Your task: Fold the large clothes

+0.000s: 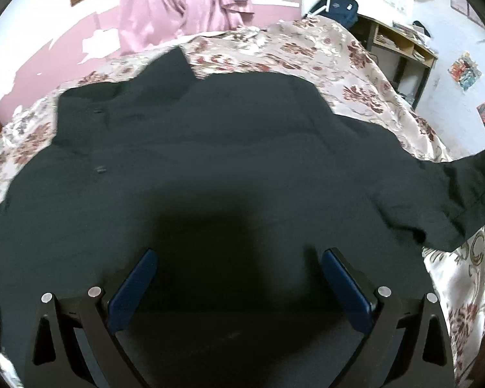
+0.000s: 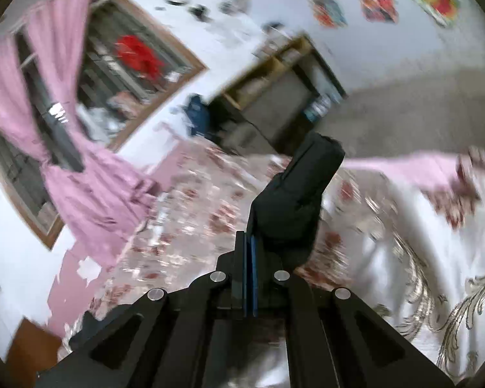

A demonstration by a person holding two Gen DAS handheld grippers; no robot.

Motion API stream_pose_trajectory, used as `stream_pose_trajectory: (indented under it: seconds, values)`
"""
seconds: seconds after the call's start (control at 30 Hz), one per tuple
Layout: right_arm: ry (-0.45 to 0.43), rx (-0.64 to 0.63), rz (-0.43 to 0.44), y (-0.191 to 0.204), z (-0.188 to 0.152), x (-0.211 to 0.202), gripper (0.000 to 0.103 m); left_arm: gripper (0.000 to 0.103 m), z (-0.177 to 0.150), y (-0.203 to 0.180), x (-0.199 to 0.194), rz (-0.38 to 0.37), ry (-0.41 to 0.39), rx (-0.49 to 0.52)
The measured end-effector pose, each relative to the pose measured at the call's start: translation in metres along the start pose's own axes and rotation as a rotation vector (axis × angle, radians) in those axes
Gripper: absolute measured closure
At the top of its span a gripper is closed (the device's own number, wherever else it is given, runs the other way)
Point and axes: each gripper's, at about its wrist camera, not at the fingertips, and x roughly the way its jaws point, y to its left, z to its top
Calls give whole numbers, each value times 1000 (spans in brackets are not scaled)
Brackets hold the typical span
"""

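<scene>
A dark garment (image 1: 190,148) lies spread across a bed (image 1: 346,64) covered in a floral bedspread, filling most of the left wrist view; its near hem is cut off at the lower frame edge, and a deep shadow hides its centre. The fabric is so dark that seams and front or back are hard to tell, though two small button-like marks show near its left side. Its long axis runs left to right across the bed, with one sleeve (image 1: 462,187) stretching toward the bed's right edge and lifting out of frame. The left hand-held gripper (image 1: 239,255) hovers over the garment with its blue-padded fingers spread wide, nothing between them. At right, in the heavily motion-blurred right wrist view, the right hand-held gripper (image 2: 247,242) has its fingers pressed together, pinching a bunched fold of the same dark cloth (image 2: 300,190), which stands up and away from the fingertips above the bedspread. Pink curtains (image 2: 64,148), a barred window (image 2: 113,71) and a wooden shelf unit (image 2: 274,77) are smeared behind.
</scene>
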Motion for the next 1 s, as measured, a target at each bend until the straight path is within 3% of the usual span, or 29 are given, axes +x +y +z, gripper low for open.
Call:
stream_pose_trajectory:
  seconds: [0.2, 0.27, 0.43, 0.53, 0.6, 0.7, 0.73, 0.8, 0.83, 0.87, 1.0]
  values:
    - [-52, -227, 134, 131, 13, -29, 101, 0, -11, 76, -40, 39, -16, -69]
    - [-47, -313, 224, 184, 8, -41, 102, 0, -17, 107, -54, 53, -19, -120]
    - [21, -493, 395, 297, -28, -63, 102, 0, -36, 178, -80, 86, -44, -232]
    - [97, -554, 410, 331, -59, -62, 102, 0, -49, 204, -87, 110, -38, -267]
    - [151, -525, 399, 331, -75, -58, 102, 0, -59, 218, -89, 123, -34, -276]
    - [245, -442, 370, 298, -94, -41, 100, 0, -69, 228, -85, 125, -19, -285]
    - [297, -414, 334, 285, -102, -31, 94, 0, -70, 227, -83, 119, -16, -288]
    - [343, -405, 273, 251, -117, -14, 67, 0, -74, 224, -79, 107, -11, -285]
    - [349, -409, 240, 235, -121, -10, 42, 0, -75, 221, -76, 102, -10, -279]
    - [346, -415, 211, 219, -124, -6, 29, 0, -74, 216, -73, 96, -8, -272]
    - [355, -387, 57, 146, -115, 8, 29, 0, -66, 181, -57, 57, -14, -223]
